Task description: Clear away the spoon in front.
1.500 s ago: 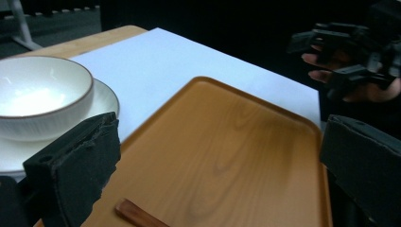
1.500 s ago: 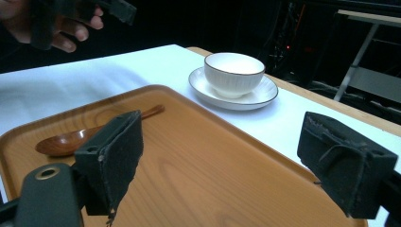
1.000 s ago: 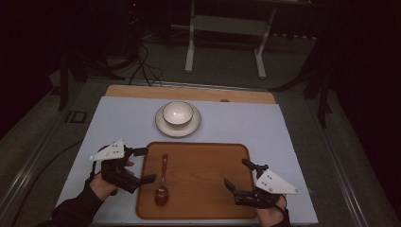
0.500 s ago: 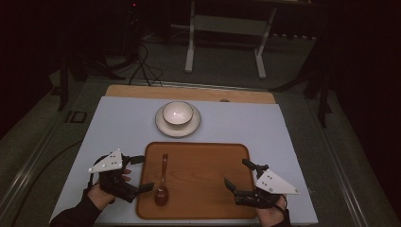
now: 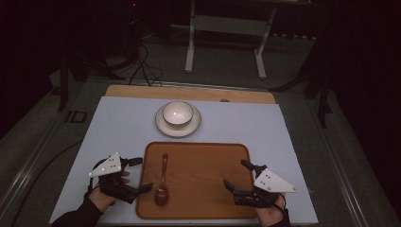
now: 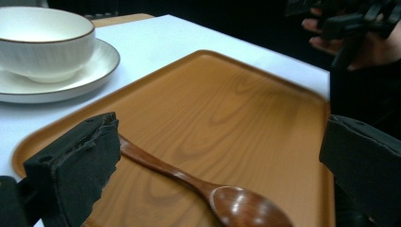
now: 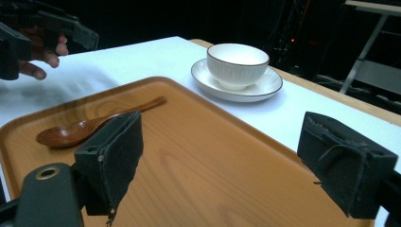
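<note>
My left gripper [image 5: 137,174] rests low at the wooden tray's [image 5: 208,153] left edge, jaws spread, empty. My right gripper [image 5: 239,177] sits over its right edge, likewise spread. Wooden spoon [image 5: 162,182] lies in tray; white bowl [image 5: 178,113] on saucer [image 5: 189,127] beyond.

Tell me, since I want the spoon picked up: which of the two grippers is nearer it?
The left gripper. Its open jaws sit at the tray's left edge beside the wooden spoon; the right gripper is across the tray.

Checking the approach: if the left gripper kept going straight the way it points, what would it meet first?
Most likely the wooden spoon lying on the tray; the open left gripper frames it, though depth is uncertain.
</note>
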Demonstrator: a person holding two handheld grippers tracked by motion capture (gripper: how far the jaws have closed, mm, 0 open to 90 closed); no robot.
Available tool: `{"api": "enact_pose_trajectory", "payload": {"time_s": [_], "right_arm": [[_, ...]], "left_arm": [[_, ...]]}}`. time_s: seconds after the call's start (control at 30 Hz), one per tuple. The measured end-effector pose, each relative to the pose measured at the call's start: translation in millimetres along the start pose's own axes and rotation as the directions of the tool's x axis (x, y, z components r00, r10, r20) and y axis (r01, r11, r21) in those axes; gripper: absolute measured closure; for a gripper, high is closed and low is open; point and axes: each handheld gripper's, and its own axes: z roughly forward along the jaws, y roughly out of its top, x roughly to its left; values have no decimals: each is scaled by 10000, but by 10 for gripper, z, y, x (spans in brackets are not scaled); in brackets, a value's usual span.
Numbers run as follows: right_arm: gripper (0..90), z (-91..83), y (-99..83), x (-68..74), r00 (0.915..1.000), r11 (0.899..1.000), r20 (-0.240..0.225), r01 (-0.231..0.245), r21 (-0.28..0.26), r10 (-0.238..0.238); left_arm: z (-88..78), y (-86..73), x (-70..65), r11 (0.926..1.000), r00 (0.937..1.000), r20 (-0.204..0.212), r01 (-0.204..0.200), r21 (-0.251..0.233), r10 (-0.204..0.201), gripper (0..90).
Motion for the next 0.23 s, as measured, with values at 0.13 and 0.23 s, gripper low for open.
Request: {"api": "enact_pose_trajectory", "payload": {"time_s": [0.13, 0.23], "right_arm": [[148, 9, -4, -6, 10000, 10000, -46, 1, 37, -1], [148, 2, -4, -9, 10000, 10000, -26, -14, 16, 14]], "left_arm": [[10, 11, -11, 9998, 9999, -39, -151, -126, 150, 0], [17, 4, -12, 9999, 9999, -27, -125, -67, 125, 0]]}}
